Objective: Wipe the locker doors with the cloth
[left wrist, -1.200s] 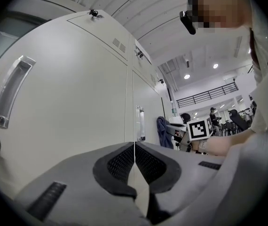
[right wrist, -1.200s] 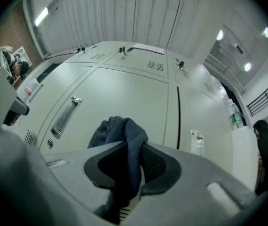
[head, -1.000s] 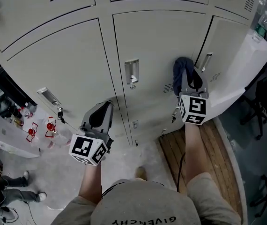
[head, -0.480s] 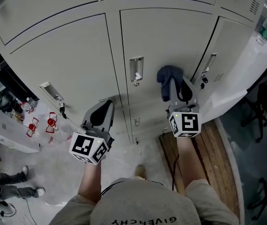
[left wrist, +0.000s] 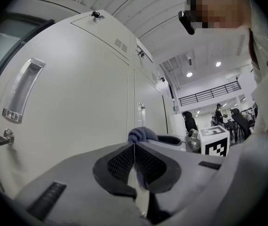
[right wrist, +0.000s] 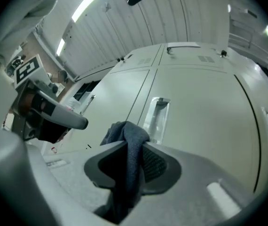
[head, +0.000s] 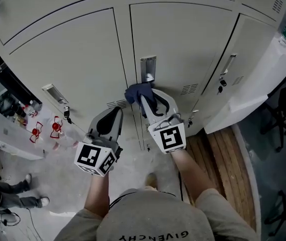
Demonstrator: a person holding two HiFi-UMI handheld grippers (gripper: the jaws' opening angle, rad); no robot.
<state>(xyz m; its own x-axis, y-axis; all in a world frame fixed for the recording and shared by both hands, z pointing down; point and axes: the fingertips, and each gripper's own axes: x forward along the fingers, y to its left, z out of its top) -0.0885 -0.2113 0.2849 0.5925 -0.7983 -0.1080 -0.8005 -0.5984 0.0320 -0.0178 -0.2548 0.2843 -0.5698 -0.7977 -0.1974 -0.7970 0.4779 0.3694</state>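
Two grippers: the right gripper [head: 148,98] pinches a dark cloth [head: 136,91] at the middle locker door [head: 183,44], just below its handle [head: 148,67]; the left gripper [head: 114,113], jaws pressed together, holds nothing. Cloth likely soft, light; grip a bunched fold.

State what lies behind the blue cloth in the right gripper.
Behind the cloth: the middle locker door, just below its recessed handle. The patch it covers is hidden, so contact cannot be confirmed.

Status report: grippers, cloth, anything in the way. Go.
Right gripper shut on cloth, at middle door just below handle. Left gripper shut, empty. Handle the only snag nearby.
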